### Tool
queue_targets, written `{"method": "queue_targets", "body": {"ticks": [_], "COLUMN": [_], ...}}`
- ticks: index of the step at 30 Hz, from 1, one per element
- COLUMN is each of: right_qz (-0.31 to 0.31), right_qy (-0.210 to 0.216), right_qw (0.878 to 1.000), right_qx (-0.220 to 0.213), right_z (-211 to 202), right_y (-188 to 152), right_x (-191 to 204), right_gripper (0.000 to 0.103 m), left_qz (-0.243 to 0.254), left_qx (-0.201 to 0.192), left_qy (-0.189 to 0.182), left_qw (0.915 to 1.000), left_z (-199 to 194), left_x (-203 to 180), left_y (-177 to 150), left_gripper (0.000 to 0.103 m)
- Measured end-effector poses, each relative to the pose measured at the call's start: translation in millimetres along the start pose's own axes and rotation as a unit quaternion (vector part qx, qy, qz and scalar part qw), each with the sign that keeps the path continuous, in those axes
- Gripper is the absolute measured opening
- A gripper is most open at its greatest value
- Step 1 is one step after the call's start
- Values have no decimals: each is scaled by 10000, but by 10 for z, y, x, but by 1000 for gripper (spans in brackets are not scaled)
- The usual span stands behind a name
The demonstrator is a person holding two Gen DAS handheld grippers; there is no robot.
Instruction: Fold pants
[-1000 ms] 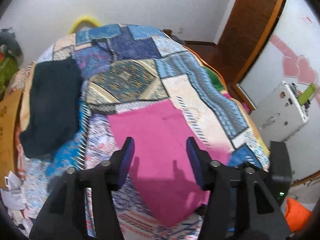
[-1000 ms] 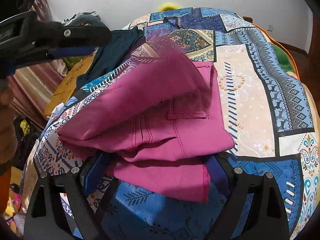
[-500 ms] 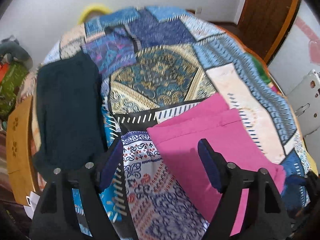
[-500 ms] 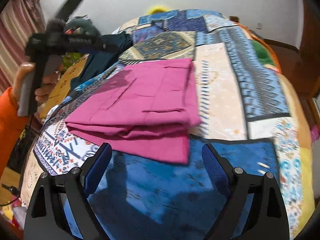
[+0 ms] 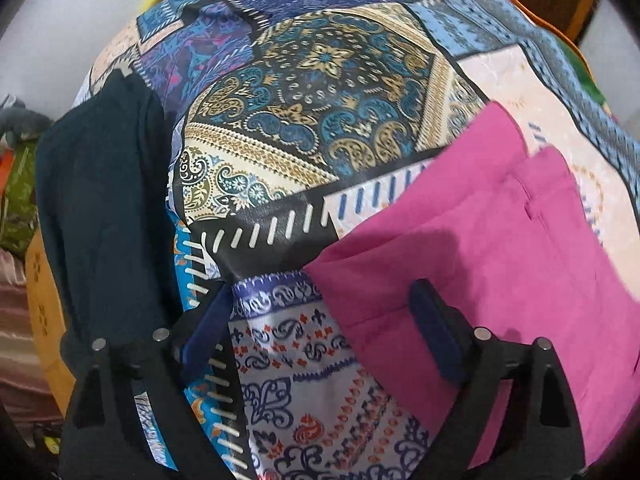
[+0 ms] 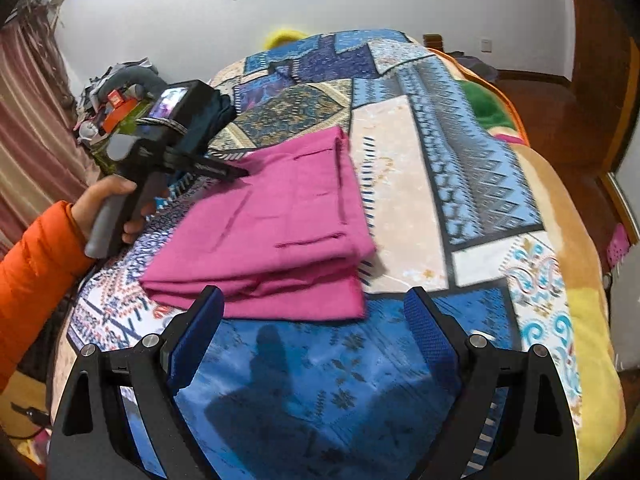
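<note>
At the far left of the right wrist view, an orange sleeve (image 6: pixel 28 264) and a hand (image 6: pixel 116 208) hold the left gripper (image 5: pixel 320 328) over the near left corner of the folded pink pants (image 6: pixel 272 232). Its jaws are opening, with only the patchwork bedspread (image 6: pixel 440 168) and the pants' edge below them, nothing pinched. In its own view a dark garment (image 5: pixel 100 200) lies to the left, apart from the pants. The pants rest flat in layers at the middle of the bed. The right gripper (image 6: pixel 316 328) hovers just short of their near edge, jaws wide and empty. A green cloth (image 6: pixel 484 108) lies at the bed's right edge.
</note>
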State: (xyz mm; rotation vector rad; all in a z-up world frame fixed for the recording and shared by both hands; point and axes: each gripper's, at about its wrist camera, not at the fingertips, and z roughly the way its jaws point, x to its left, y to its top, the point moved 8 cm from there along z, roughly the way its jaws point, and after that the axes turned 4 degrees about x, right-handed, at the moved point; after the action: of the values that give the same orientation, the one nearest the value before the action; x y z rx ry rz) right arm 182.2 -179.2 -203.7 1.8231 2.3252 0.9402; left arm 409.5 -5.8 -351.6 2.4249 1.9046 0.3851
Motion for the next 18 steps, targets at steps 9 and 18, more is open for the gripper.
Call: {"method": "queue_targets", "body": {"ticks": [9, 18], "right_qz": [-377, 24], "right_qy": [252, 25], "right_qw": [9989, 9995], "right_qx": [84, 319], "right_z": [181, 281], "right_y": [63, 42], "right_x": [299, -109], "right_gripper": [90, 85], "left_qz": [495, -12], "left_qx": [222, 142], "left_qy": [-150, -969], "left_qw": [9984, 9952], "left_z": [-290, -598], "left_x": [-82, -97], "left_y": [-451, -990], "left_gripper": [91, 91]}}
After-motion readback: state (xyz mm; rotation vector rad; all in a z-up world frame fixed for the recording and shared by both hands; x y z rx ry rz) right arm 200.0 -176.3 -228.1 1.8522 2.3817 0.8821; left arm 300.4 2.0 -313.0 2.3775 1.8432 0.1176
